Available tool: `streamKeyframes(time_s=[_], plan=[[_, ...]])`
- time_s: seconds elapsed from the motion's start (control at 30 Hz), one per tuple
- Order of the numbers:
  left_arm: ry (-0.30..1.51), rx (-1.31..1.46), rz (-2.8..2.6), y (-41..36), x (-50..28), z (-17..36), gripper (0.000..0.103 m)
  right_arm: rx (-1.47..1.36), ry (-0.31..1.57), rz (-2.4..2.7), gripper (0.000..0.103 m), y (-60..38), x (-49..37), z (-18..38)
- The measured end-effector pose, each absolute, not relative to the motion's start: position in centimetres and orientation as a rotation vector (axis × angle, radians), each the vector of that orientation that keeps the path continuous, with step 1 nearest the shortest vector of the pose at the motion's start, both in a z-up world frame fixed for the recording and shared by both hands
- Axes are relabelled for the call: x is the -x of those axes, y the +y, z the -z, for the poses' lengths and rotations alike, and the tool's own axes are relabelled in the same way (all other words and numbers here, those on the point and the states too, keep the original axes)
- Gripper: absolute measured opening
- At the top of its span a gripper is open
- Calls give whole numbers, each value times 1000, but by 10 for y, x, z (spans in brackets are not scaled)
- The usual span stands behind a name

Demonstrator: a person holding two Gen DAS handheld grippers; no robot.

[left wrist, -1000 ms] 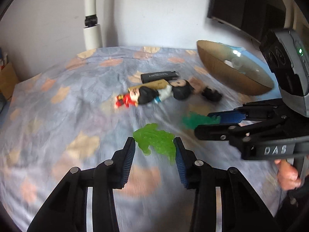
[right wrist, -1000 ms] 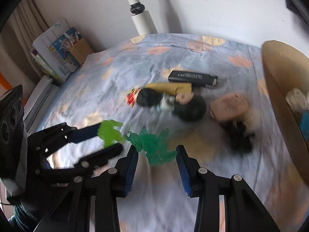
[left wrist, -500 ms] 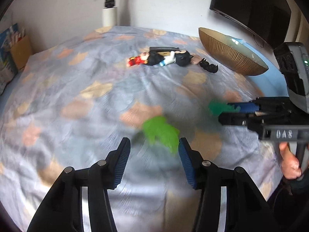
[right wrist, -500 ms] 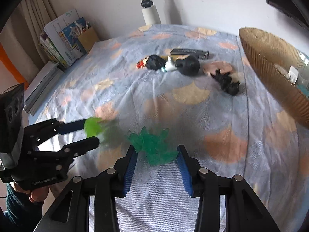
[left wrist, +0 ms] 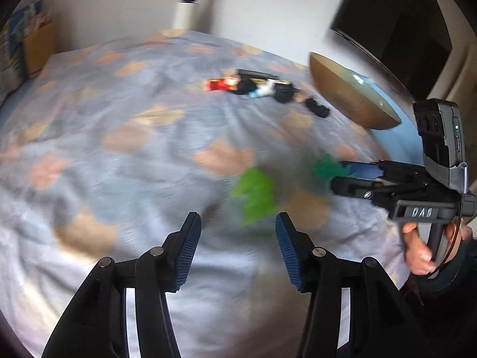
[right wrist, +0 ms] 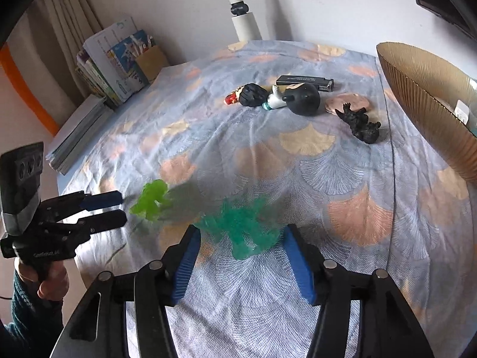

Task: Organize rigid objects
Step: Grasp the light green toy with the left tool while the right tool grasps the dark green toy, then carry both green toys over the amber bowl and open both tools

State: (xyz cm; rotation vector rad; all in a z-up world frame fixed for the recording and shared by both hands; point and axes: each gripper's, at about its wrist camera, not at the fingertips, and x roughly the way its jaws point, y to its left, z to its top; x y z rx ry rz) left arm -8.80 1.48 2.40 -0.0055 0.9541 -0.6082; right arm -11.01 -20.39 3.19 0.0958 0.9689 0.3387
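Cloth (right wrist: 342, 161) open mid-table, bowl (right wrist: 429, 101) right edge

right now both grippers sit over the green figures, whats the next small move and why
Probably draw both grippers back: the right gripper jaws are opening off the teal figure, and the left gripper stands clear of the light green figure.

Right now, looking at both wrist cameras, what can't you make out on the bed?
- Light green toy: motion-blurred in the left wrist view; shape unreadable.
- Teal toy: blurred between the right gripper's opening jaws; contact unclear.
- Ribbed bowl: cut off by the right wrist frame edge; contents mostly hidden.
- Small figures: too smeared in the left wrist view.
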Motion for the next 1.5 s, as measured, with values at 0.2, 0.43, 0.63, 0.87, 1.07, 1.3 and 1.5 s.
streamKeyframes(time_s=[0.2,0.43,0.63,0.87,1.07,1.3,1.5], plan=[[937,-54,556,-22,79,-22,50,-58,963,-339,62,-198,112,-31],[888,-60,527,-23,86,-20,40,67,958,-276,62,-180,113,-29],[855,18,520,-12,93,-24,30,227,865,-198,54,-158,127,-34],[791,29,544,-10,105,-40,30,189,830,-211,55,-170,128,-56],[842,44,531,-13,105,-25,30,214,946,-238,59,-180,126,-31],[852,50,538,-16,107,-23,30,151,987,-296,76,-187,135,-27],[834,13,536,-22,111,-31,30,178,973,-188,37,-175,126,-28]])
